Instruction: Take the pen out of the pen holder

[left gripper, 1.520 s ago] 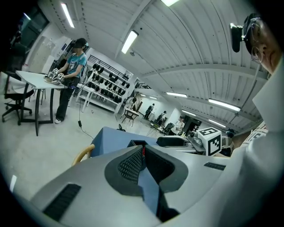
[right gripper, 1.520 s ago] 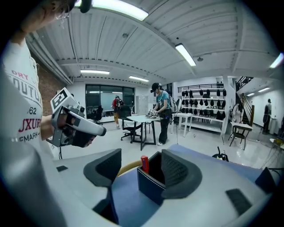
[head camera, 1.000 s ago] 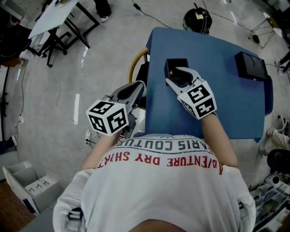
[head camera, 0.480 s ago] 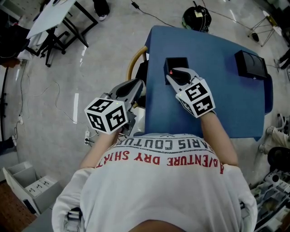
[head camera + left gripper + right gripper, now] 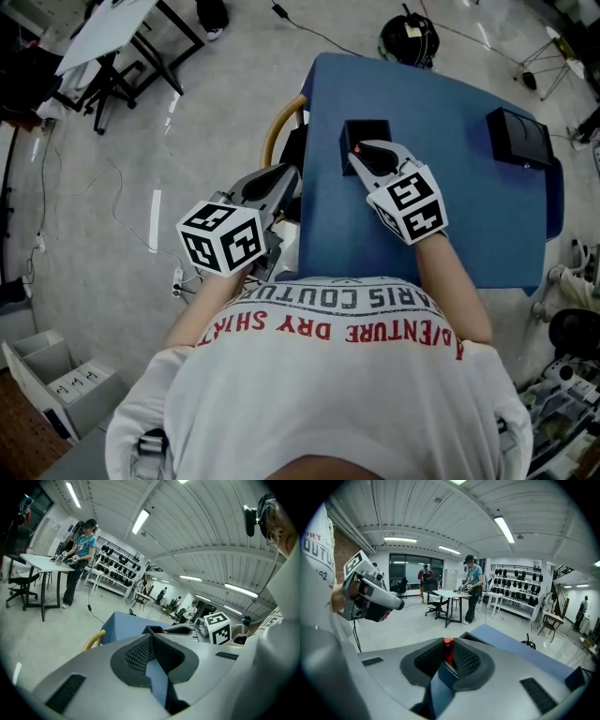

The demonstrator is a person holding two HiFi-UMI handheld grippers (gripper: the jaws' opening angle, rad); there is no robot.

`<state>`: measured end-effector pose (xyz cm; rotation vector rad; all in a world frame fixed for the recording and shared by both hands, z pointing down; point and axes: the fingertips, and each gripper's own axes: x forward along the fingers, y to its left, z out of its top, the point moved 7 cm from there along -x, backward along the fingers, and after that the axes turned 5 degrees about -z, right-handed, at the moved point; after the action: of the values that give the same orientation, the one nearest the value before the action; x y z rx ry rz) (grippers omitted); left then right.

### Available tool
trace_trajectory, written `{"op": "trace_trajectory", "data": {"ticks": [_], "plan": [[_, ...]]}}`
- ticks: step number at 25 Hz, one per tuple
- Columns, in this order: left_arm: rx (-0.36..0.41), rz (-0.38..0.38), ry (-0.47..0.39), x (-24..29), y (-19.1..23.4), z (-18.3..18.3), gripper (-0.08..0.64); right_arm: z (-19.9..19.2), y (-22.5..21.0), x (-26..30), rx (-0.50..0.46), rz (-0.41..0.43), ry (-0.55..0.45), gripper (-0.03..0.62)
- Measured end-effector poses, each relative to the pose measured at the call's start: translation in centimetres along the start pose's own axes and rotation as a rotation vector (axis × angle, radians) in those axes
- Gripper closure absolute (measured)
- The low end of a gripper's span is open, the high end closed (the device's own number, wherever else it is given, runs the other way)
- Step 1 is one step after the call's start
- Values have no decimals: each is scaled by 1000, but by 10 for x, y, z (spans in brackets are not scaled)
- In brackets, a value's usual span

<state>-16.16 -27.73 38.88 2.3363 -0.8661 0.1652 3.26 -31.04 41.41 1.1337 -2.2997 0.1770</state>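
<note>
A black square pen holder [image 5: 367, 130] stands near the left edge of the blue table [image 5: 469, 187], with a red-topped pen [image 5: 355, 148] upright in it. My right gripper [image 5: 360, 150] reaches over the holder. Its jaws are closing, and the ribbed pads press on the red pen [image 5: 448, 648] from both sides. The holder's dark rim [image 5: 469, 638] shows just beyond the jaws. My left gripper [image 5: 285, 174] hangs off the table's left side, over the floor, shut and holding nothing. From the left gripper view the pen holder [image 5: 153, 630] and the right gripper [image 5: 180, 630] lie ahead.
A second black box [image 5: 518, 136] sits at the table's far right. A curved wooden chair back [image 5: 277, 127] stands against the table's left edge. A white folding table [image 5: 103, 37] and cables lie on the floor to the left; people stand at a white table [image 5: 452, 594] in the distance.
The right gripper's jaws have narrowed around the red pen top. Neither hand has shifted.
</note>
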Motion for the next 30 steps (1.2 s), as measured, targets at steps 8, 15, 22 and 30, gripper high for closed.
{"op": "trace_trajectory", "data": {"ticks": [8, 15, 22, 30], "plan": [[11, 14, -3, -2, -7, 0, 522, 5, -7, -7, 4, -11, -42, 528], [28, 38, -29, -6, -26, 1, 522, 14, -15, -24, -14, -14, -97, 528], [46, 69, -63, -16, -59, 3, 522, 34, -18, -57, -19, -8, -184, 528], [67, 84, -97, -29, -105, -1, 522, 52, -10, -117, -56, 2, -278, 528]]}}
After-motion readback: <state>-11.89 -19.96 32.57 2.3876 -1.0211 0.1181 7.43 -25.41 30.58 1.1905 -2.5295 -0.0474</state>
